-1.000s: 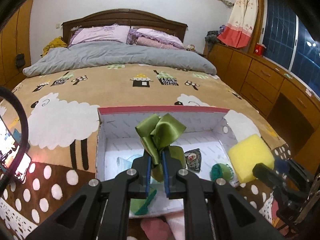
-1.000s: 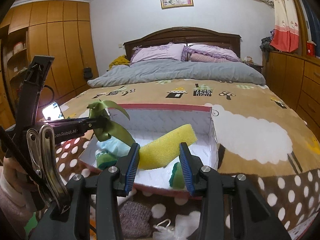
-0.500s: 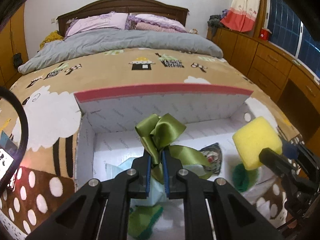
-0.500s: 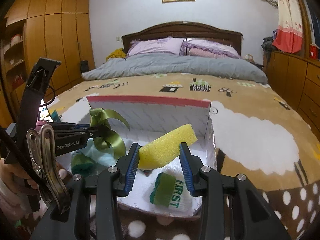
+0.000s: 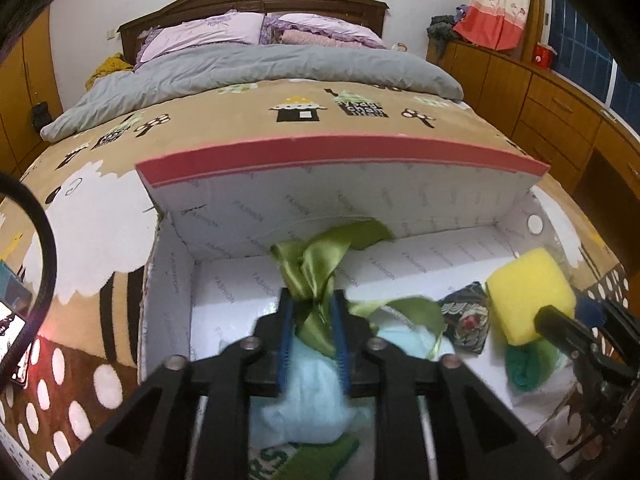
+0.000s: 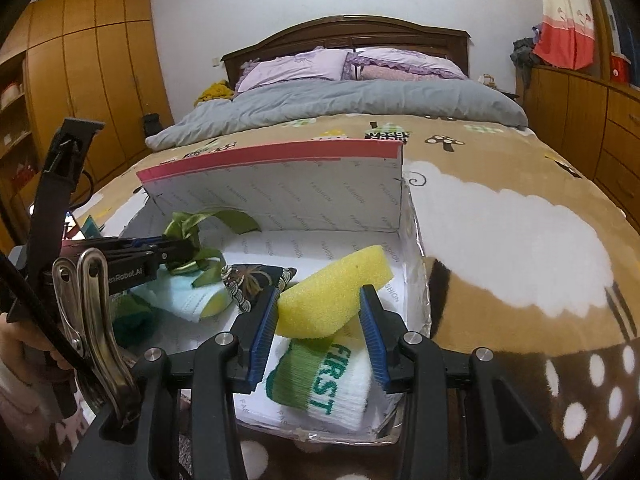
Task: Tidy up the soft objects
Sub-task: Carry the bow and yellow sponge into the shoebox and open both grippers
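Observation:
A white box (image 5: 172,276) with a red-edged lid stands open on the bed; it also shows in the right wrist view (image 6: 340,200). My left gripper (image 5: 313,316) is shut on a green satin ribbon bow (image 5: 320,256), held low inside the box over a pale blue cloth (image 5: 308,392). My right gripper (image 6: 318,312) is shut on a yellow sponge (image 6: 332,292), held inside the box's right end just above a white sock with green "FIRST" lettering (image 6: 320,380). The sponge (image 5: 528,292) and the bow (image 6: 192,228) each show in the other view.
A dark patterned pouch (image 6: 256,276) and a dark green cloth (image 5: 528,364) lie in the box. The brown sheep-print blanket (image 6: 500,216) covers the bed, with grey duvet and pillows behind. Wooden drawers (image 5: 560,120) line the right wall. A phone (image 5: 12,320) glows at left.
Both grippers have moved forward and down into the box, still carrying the bow and the sponge. The left jaws look slightly wider around the ribbon.

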A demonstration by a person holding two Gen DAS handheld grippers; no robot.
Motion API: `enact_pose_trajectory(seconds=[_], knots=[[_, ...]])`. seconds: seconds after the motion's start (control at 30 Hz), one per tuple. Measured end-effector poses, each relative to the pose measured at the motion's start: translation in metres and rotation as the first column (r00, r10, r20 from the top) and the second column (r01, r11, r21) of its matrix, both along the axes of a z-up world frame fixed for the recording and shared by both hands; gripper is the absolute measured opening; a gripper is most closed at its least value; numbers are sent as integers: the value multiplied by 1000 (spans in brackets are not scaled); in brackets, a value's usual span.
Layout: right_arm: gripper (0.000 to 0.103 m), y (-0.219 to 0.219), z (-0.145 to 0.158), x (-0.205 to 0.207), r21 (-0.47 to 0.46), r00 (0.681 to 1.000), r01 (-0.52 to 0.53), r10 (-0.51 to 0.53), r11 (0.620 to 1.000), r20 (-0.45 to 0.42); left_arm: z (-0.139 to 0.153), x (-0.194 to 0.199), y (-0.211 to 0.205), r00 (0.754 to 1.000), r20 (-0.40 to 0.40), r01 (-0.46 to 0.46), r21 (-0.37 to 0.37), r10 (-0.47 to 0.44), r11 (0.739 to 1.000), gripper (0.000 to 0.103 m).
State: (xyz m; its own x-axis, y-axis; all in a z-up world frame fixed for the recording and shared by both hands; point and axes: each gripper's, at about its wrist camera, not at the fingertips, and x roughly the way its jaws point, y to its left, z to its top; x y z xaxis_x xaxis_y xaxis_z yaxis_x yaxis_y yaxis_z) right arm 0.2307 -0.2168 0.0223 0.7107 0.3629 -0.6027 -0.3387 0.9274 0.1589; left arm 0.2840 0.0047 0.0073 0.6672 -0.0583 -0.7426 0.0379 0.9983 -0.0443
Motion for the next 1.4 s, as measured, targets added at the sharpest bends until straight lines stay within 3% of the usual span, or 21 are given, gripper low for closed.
enact_pose_trajectory(seconds=[0.23, 0.5, 0.6, 0.77, 1.13, 1.4], knots=[[43, 0, 3, -2, -13, 1000, 15, -15, 1000, 12, 9, -12, 1, 1000, -1, 6, -7, -6, 1000, 43], [49, -4, 12, -10, -9, 998, 32, -32, 999, 48, 23, -29, 7, 1000, -10, -14, -40, 14, 999, 47], [53, -8, 15, -12, 5, 998, 38, -38, 999, 42, 29, -35, 9, 1000, -9, -25, -56, 25, 998, 54], [56, -13, 19, -18, 18, 998, 39, -40, 999, 46, 36, -47, 9, 1000, -12, -17, -102, 16, 995, 55], [56, -16, 36, -45, 26, 996, 38, -40, 999, 81, 49, -78, 6, 1000, -18, -14, -77, 13, 997, 55], [56, -22, 37, -72, 46, 997, 47, -50, 998, 57, 53, -107, 7, 1000, -5, -6, -80, 6, 997, 55]])
